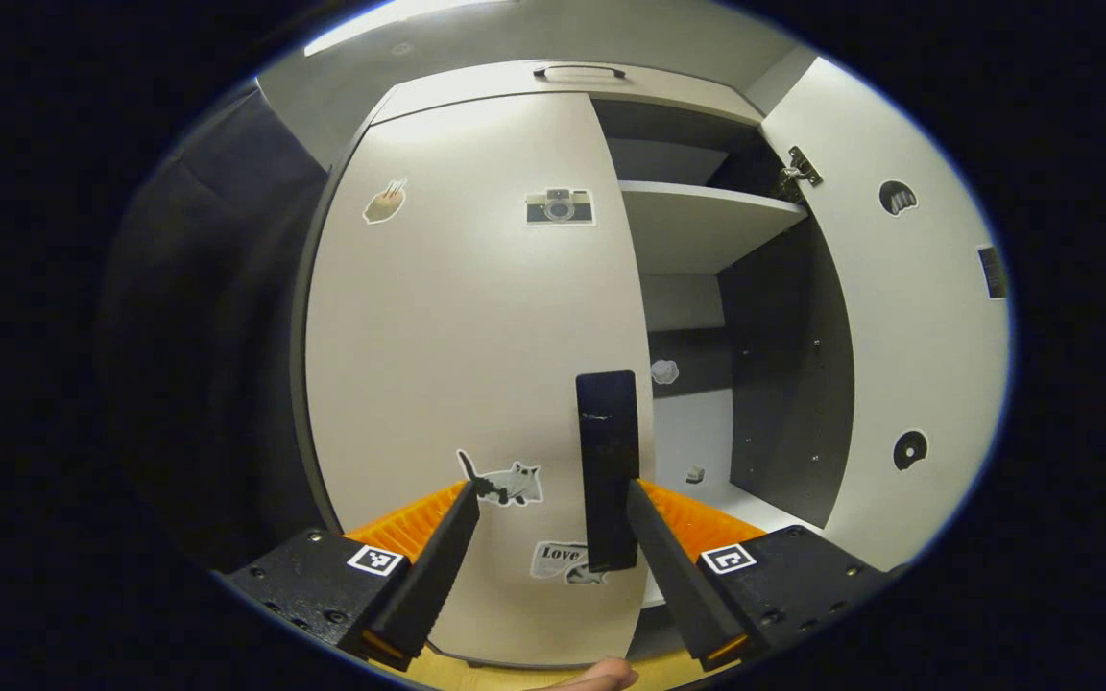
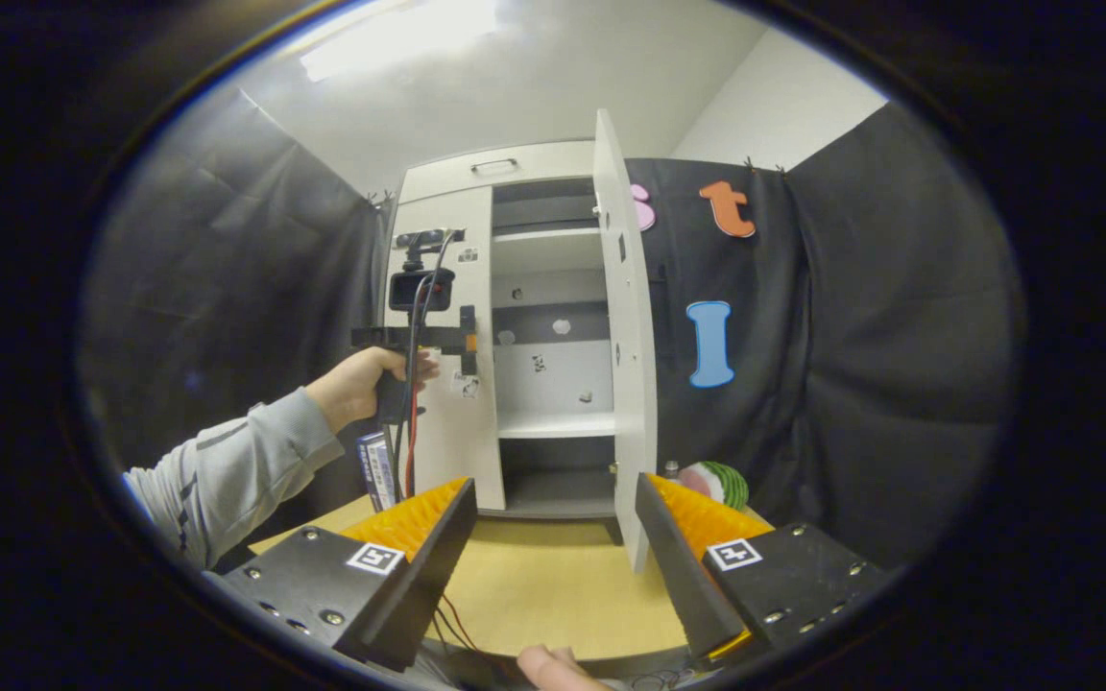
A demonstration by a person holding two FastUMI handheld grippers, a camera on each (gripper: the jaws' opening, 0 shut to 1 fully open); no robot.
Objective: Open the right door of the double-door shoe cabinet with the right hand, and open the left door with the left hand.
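Observation:
The white shoe cabinet (image 2: pixel 534 168) stands at the back of a wooden table (image 2: pixel 553 585). In the left gripper view its left door (image 1: pixel 467 336), covered in stickers, is closed. My left gripper (image 1: pixel 551 494) is open right in front of it, with the door's black vertical handle (image 1: pixel 608 451) just ahead, near the right finger. The right door (image 1: pixel 908 317) is swung wide open and shows shelves (image 1: pixel 707 221). In the right gripper view, my right gripper (image 2: pixel 555 488) is open and holds nothing, well back from the cabinet. There the right door (image 2: pixel 628 336) stands edge-on, and a hand holds the left gripper (image 2: pixel 462 344) at the left door (image 2: pixel 457 432).
A grey sleeve (image 2: pixel 227 470) reaches in from the left. A small blue and white box (image 2: pixel 378 470) stands left of the cabinet, and a watermelon-patterned ball (image 2: pixel 718 482) lies behind the open door. Black cloth walls close in both sides.

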